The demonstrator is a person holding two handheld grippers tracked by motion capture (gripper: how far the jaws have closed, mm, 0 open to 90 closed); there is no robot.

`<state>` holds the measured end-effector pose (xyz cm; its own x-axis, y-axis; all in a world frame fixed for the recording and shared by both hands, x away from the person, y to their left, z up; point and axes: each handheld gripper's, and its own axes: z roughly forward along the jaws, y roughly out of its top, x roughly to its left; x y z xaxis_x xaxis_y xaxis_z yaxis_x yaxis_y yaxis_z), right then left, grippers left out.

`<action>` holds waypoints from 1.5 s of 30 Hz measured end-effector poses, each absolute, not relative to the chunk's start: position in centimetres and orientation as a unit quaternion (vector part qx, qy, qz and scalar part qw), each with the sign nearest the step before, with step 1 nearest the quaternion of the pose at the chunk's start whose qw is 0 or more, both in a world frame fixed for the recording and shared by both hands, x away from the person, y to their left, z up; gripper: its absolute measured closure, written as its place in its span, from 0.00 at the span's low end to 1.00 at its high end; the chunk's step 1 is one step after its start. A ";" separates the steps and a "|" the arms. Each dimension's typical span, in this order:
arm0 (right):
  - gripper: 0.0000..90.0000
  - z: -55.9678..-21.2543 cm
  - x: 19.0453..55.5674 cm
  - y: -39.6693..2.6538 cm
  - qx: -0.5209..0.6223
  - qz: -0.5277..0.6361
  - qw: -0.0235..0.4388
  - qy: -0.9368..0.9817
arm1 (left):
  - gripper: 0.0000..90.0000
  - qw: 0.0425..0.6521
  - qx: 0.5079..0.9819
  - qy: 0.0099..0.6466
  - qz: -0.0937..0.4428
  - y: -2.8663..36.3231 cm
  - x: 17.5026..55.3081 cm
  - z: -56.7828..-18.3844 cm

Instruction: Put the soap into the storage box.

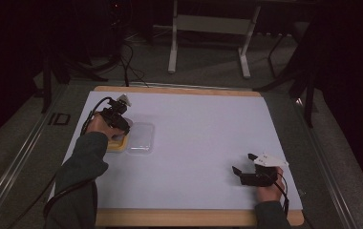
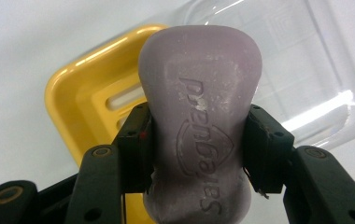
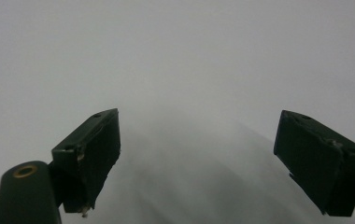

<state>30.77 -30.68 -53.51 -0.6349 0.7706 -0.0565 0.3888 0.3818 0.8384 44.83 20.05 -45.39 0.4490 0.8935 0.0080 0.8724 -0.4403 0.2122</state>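
We see the left hand-held gripper clamped on the waist of a purple soap, held over the yellow dish at left of the high view. Risk, in our judgement: the soap is slick and rounded, so it could squirt out of the jaws or land on the dish rim and tip it. The dish looks empty; the clear lid just beside it is empty too. The right hand-held gripper idles wide open, holding nothing, lower right on the desk.

The soap sits above the soap dish, with the lid just beside it on the table.
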 end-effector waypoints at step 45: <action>0.16 -53.5 30.8 -30.6 0.361 0.420 0.227 0.801 | 0.56 0.088 0.795 0.598 0.049 22.4 44.6 -47.8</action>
<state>30.76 -30.62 -53.52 -0.6355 0.7697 -0.0606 0.3882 0.3864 0.8366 44.61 22.42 -47.83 0.2794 0.9598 -0.0280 0.9425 -0.2686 0.1988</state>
